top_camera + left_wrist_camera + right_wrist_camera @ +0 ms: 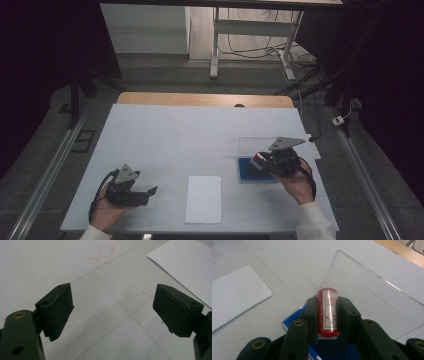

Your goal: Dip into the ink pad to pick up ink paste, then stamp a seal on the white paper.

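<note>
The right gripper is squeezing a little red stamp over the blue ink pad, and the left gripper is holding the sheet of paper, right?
Not quite. The right gripper does grip the red stamp over the blue ink pad, but the left gripper holds nothing. The left gripper view shows its jaws wide apart over bare table, with the sheet of paper off to the side.

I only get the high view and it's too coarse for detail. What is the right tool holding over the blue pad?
Observer: The right tool is shut on a red stamp with a white label of red characters.
Operator: Is the pad's clear lid open?
Observer: Yes, the clear lid is tilted back beyond the blue ink pad.
Operator: And the left tool?
Observer: The left tool is open and holds nothing, over bare table marked with thin lines and faint red scribbles; the white paper sheet lies off to one side.
</note>
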A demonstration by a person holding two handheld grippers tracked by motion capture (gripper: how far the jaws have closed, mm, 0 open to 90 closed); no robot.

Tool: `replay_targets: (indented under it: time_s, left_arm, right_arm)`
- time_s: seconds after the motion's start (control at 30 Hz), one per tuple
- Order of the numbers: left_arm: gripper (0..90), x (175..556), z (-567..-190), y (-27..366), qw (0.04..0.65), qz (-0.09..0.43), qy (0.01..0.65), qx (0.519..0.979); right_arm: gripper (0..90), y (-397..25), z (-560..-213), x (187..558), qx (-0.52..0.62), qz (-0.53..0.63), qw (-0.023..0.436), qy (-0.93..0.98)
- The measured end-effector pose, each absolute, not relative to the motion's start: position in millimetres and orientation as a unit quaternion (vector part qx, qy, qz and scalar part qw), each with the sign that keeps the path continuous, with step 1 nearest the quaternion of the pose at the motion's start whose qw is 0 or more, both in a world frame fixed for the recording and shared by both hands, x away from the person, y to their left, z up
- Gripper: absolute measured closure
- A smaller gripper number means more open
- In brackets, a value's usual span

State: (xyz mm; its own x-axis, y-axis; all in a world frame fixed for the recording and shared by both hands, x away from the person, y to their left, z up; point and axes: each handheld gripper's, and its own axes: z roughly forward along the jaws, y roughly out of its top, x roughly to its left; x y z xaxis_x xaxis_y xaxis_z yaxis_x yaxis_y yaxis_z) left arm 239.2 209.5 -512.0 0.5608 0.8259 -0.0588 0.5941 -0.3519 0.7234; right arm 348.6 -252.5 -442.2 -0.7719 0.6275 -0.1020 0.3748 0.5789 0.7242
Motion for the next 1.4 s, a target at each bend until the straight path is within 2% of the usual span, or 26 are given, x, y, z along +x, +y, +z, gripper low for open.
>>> replay_targets:
  time_s: [0.73,1.4]
  left_arm:
    - [16.7,240,-512,209,0.364,0.160,0.440,0.805]
    - [16.7,240,-512,210,0.363,0.157,0.438,0.807]
  right_arm:
    - [69.7,-241,-430,339,0.269,0.404,0.151,0.861]
    - [69.7,-205,-429,323,0.214,0.426,0.108,0.872]
